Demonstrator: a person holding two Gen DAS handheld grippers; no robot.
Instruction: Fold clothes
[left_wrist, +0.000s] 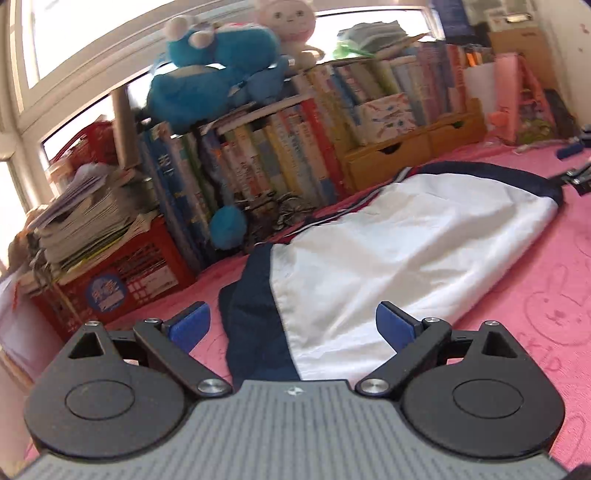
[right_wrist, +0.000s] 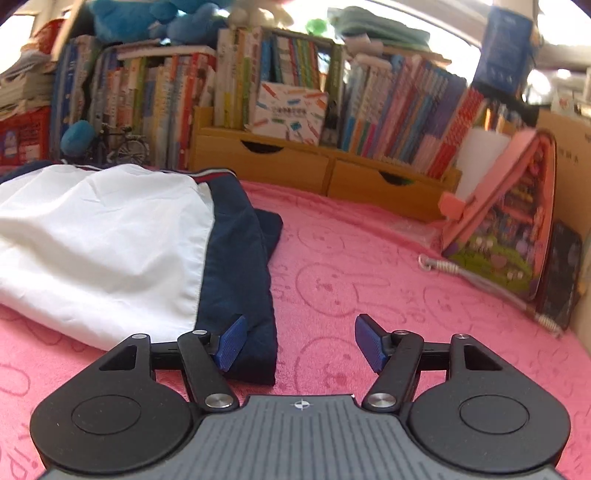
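Observation:
A white and navy garment (left_wrist: 388, 251) lies folded flat on a pink bunny-print blanket (left_wrist: 546, 295). In the left wrist view its near navy end sits between the blue pads of my left gripper (left_wrist: 291, 325), which stands open just above the cloth. In the right wrist view the same garment (right_wrist: 103, 240) fills the left side, its navy band (right_wrist: 240, 280) running toward the camera. My right gripper (right_wrist: 299, 341) is open; its left pad hovers over the navy hem, its right pad over bare blanket. The right gripper's tip also shows at the far right of the left view (left_wrist: 576, 177).
Rows of books (left_wrist: 280, 155) and a wooden drawer unit (right_wrist: 321, 173) line the back edge. A red crate (left_wrist: 122, 280) with stacked papers stands left; blue plush toys (left_wrist: 210, 74) sit on top. A pink case (right_wrist: 506, 221) leans at the right, with a cord (right_wrist: 480, 280) before it.

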